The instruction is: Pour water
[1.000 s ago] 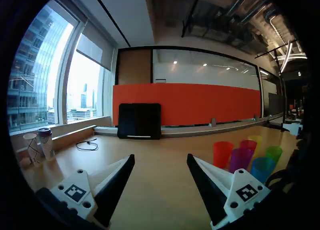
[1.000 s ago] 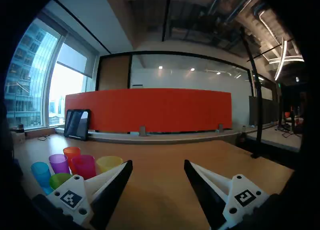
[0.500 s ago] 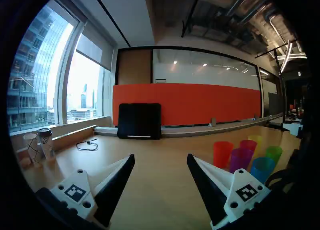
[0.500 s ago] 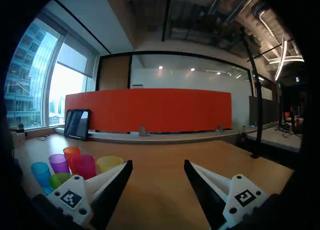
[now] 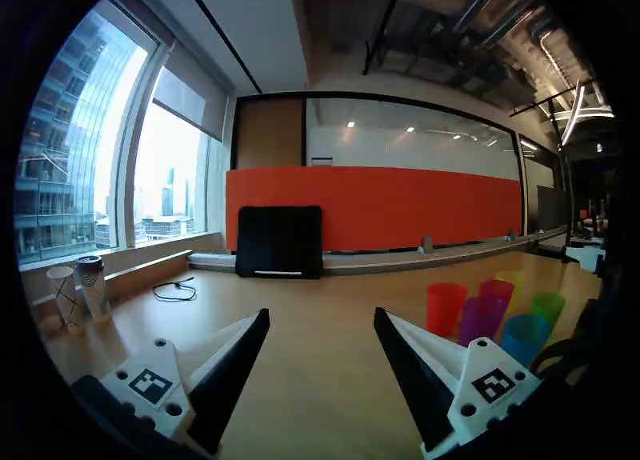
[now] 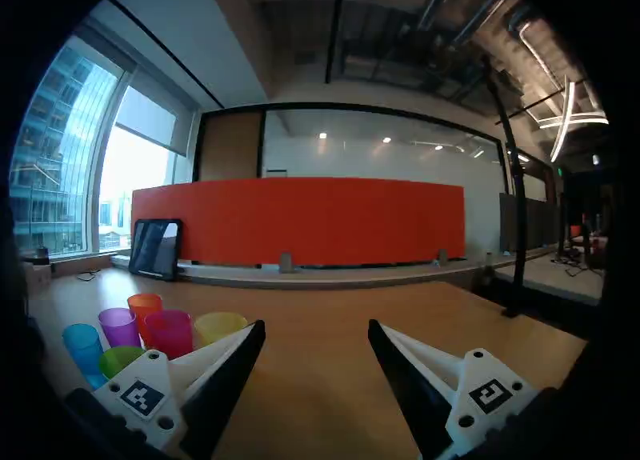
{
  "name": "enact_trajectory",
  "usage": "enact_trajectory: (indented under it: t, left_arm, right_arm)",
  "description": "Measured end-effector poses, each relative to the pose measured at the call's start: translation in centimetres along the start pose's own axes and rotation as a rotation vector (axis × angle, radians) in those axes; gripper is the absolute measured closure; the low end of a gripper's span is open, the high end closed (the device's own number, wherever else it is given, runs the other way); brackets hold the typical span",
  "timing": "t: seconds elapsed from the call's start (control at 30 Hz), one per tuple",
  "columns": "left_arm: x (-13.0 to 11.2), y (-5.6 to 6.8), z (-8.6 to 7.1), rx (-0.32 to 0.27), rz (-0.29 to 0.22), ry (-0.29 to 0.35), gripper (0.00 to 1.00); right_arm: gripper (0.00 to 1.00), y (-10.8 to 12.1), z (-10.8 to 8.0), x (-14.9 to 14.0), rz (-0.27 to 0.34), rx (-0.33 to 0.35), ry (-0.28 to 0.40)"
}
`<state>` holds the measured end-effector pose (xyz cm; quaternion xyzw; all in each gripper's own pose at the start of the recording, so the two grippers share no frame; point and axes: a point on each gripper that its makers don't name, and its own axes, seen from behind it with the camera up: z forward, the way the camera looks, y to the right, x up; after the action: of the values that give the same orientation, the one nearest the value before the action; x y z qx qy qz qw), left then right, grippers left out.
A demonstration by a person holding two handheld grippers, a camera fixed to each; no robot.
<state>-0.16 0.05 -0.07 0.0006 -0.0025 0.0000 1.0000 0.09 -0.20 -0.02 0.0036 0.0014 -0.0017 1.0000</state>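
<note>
counter [image 5: 320,364] of pale wood lay under both claws | left claw [image 5: 321,311] stood wide apart, gripping and touching nothing | right claw [image 6: 316,324] likewise wide apart, nothing between its fingers | coloured plastic cups [image 5: 480,316] clustered upright on counter, right of left claw, left of right claw | blue cup [image 5: 524,332] partly hidden behind a finger; contents unclear
</note>
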Motion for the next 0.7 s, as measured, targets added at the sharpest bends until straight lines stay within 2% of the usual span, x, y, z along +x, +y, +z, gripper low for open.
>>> enact_trajectory:
  t: [0.2, 0.37, 0.5, 0.7]
  left_arm:
    - [-0.1, 0.1, 0.1, -0.004, 0.009, -0.022, 0.03]
    - [1.2, 0.1, 0.3, -0.004, -0.01, -0.026, 0.03]
    - [2.8, -0.1, 0.7, -0.012, -0.036, -0.033, 0.03]
    - [6.7, -0.5, 1.4, -0.032, -0.023, -0.022, 0.03]
  right_arm:
    - [0.01, 0.1, 0.2, 1.5, -0.004, -0.004, -0.001]
    - [0.01, -0.3, 0.2, 3.7, -0.017, 0.02, -0.005]
    - [0.01, -0.6, 0.4, 5.3, -0.009, 0.044, -0.012]
    - [0.01, -0.8, 0.6, 7.6, -0.003, 0.066, -0.025]
